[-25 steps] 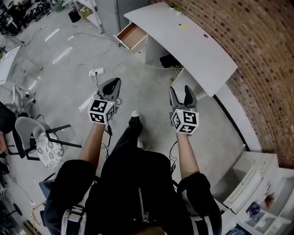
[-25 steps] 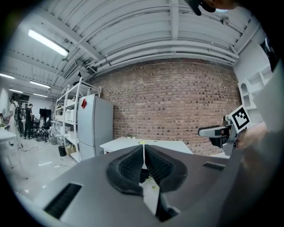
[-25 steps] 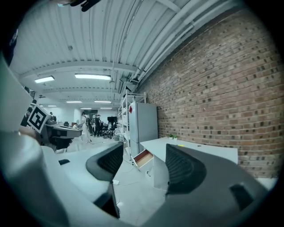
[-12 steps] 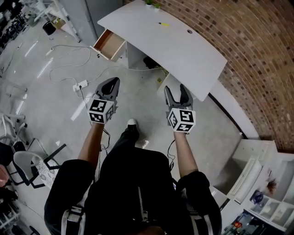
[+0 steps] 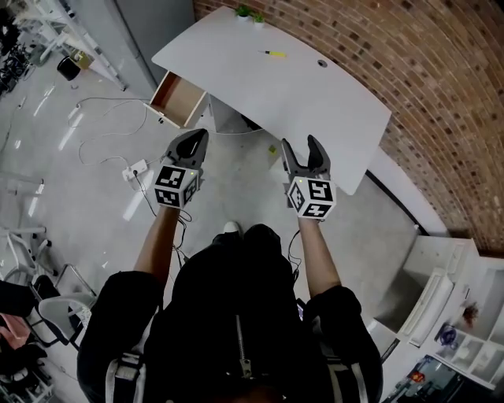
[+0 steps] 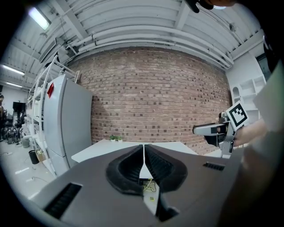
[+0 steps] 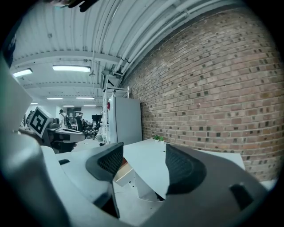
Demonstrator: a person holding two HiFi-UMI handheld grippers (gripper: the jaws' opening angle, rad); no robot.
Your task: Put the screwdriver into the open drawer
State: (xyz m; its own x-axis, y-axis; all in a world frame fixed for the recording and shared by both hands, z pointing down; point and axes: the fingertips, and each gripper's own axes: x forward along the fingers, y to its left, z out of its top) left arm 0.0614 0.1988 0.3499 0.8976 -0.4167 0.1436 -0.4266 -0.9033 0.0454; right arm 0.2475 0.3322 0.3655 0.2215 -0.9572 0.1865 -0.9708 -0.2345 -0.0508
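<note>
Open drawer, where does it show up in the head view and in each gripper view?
Head view: the open drawer is at upper left, at the left end of the desk.
Left gripper view: not in it.
Right gripper view: lower centre, left of the desk.
Shared landmark: the small plants on the desk by the brick wall.

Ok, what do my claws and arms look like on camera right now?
The left claw and right claw are dark grey tapered shells with black ribbed pads. Each carries a white cube printed with black square markers. Black sleeves cover the upper arms; the forearms are bare.
</note>
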